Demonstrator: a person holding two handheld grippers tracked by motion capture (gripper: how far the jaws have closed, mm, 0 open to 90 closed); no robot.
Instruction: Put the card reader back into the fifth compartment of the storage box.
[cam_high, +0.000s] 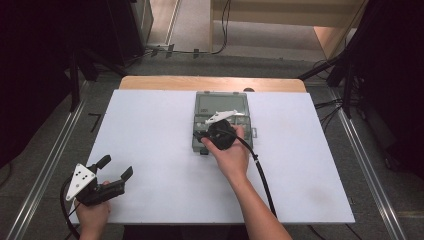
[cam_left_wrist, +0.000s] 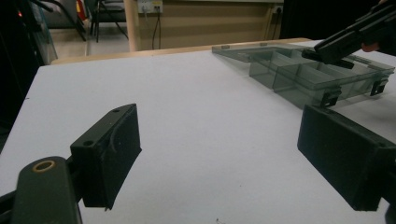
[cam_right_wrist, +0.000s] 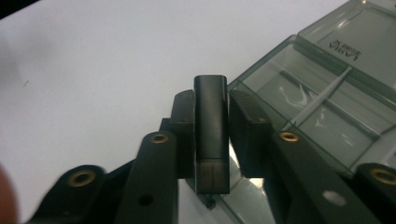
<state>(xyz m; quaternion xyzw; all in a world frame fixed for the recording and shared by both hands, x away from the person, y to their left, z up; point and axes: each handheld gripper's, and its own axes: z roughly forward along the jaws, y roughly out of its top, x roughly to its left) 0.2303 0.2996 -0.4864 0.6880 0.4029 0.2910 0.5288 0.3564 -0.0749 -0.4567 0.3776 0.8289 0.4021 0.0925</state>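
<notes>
A small black rectangular piece (cam_right_wrist: 211, 133) stands clamped between the jaws of the right tongs (cam_right_wrist: 211, 109), held over the near edge of an open smoky-clear compartment box (cam_high: 222, 107) toward the worktop's (cam_high: 150, 130) 12 o'clock. At 8 o'clock, the left tongs (cam_high: 116, 167) gape wide with nothing between them.

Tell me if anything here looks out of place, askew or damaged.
Nothing stands out. The organiser box lies open and square on the table, its compartments looking empty and unbroken. The right gripper is clamped on a small black cartridge at the box's edge; the left gripper sits open near the table's corner.
</notes>
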